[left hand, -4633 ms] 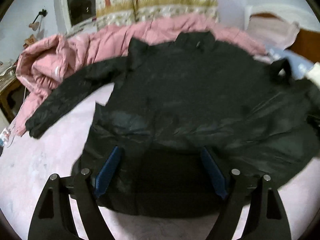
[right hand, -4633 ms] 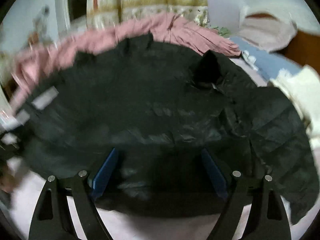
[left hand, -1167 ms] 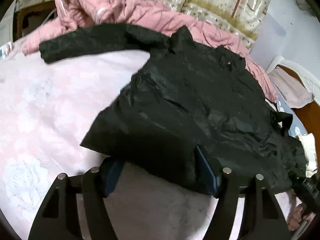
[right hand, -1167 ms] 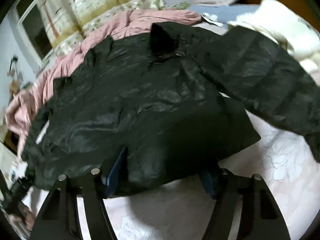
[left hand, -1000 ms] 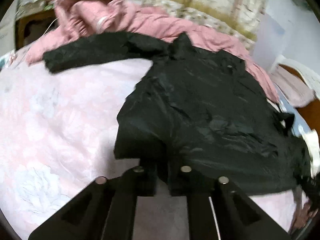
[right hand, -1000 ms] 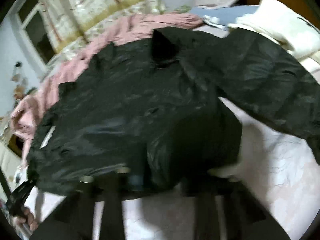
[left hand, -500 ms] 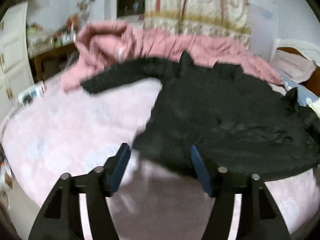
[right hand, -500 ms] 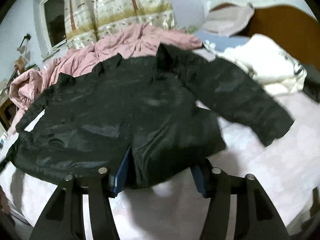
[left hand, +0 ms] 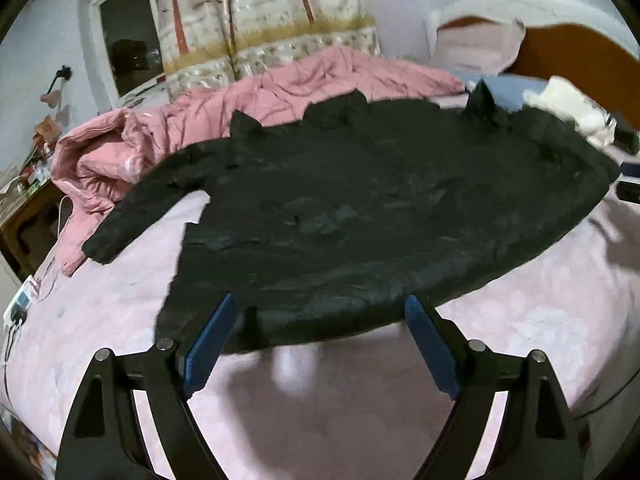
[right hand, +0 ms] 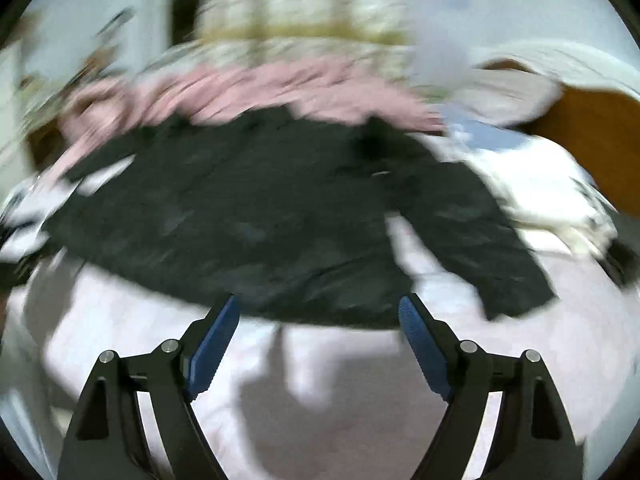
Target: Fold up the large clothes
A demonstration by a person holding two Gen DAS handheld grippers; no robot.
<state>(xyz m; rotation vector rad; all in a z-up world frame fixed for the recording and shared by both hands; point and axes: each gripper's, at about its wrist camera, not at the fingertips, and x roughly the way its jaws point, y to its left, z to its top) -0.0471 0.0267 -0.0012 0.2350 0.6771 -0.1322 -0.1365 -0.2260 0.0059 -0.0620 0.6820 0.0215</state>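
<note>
Jacket [left hand: 360, 216], black, spread flat across pink bedsheet [left hand: 120, 312], collar toward far side, hem nearest both cameras. One sleeve reaches left onto crumpled pink quilt [left hand: 248, 100]; the other, in the right wrist view, angles down to the right over the sheet. Left gripper [left hand: 320, 324]: jaws opening, blue pads well apart, hem edge lying just between their tips, not pinched. Right gripper [right hand: 320, 316]: jaws opening too, spread wide at the hem, nothing clamped; that view is heavily blurred. Patterned curtain [left hand: 256, 12] and window behind. White clothes [right hand: 540, 184] heaped at right beside wooden headboard [left hand: 580, 60].
</note>
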